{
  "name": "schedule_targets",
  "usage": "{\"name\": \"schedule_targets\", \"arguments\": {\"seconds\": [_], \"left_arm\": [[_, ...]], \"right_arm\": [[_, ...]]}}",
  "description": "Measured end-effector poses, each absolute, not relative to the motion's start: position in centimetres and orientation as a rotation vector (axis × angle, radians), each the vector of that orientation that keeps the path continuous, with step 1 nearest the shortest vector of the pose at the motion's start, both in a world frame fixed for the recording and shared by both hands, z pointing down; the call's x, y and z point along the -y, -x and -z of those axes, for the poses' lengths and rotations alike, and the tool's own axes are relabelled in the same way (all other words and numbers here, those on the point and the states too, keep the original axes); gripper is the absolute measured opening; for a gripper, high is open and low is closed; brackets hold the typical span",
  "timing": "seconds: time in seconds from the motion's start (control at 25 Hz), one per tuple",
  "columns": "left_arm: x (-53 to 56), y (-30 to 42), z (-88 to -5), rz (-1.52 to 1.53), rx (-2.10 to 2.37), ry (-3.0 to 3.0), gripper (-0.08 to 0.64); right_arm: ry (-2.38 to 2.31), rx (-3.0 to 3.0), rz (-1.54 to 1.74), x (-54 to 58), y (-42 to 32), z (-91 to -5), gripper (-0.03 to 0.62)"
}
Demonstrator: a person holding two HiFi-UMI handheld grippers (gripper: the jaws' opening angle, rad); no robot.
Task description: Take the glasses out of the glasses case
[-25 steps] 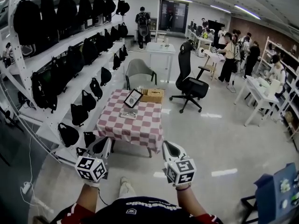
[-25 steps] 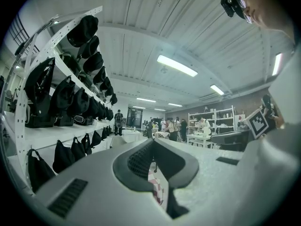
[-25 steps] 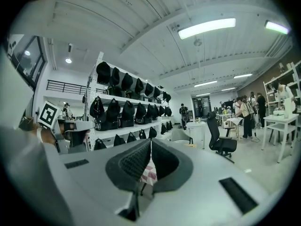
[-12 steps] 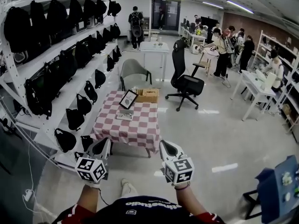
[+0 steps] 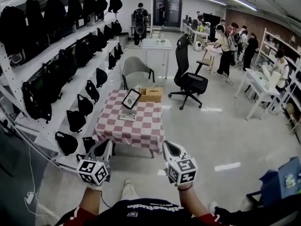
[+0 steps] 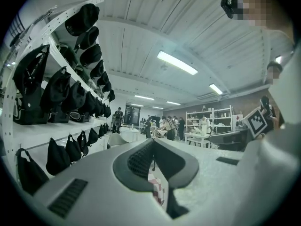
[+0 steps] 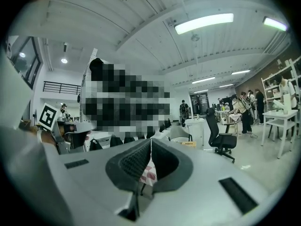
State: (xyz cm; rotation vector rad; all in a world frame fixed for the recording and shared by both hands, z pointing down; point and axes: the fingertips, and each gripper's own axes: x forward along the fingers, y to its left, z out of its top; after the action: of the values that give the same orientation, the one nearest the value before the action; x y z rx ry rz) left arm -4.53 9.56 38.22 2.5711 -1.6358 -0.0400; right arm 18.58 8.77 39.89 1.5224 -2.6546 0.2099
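A small grey case (image 5: 128,116), likely the glasses case, lies on the red-and-white checkered table (image 5: 141,131), a few steps ahead of me in the head view. It is too small to tell whether it is open. My left gripper (image 5: 104,148) and right gripper (image 5: 169,149) are held low, close to my body and short of the table's near edge. Both are shut with nothing between the jaws. In the left gripper view the left gripper (image 6: 153,143) has its pads touching. The right gripper (image 7: 150,141) looks the same in the right gripper view.
A tilted dark-framed tablet (image 5: 131,98) and a tan box (image 5: 151,94) stand at the table's far end. Shelves of black bags (image 5: 70,74) run along the left. Beyond the table are a grey chair (image 5: 136,72), a black office chair (image 5: 190,81), white desks and several people.
The head view has shifted a little, with the table staying about as far off. Both grippers stay shut in the same low position.
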Motion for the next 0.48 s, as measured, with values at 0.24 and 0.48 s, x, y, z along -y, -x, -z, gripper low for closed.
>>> {"name": "schedule_targets", "arguments": {"seconds": [0.24,0.48], "left_arm": [[-7.8,5.6,-40.7,0.019,1.612,-2.529,0.006],[-3.7,7.4,-40.3,0.025,1.624,-2.530,0.006]], "right_arm": [[-1.488,2.635,-0.240,-6.4,-16.7,-41.1,-0.005],[-1.458,2.624,-0.210,-2.6,-14.1,-40.1,-0.005]]}}
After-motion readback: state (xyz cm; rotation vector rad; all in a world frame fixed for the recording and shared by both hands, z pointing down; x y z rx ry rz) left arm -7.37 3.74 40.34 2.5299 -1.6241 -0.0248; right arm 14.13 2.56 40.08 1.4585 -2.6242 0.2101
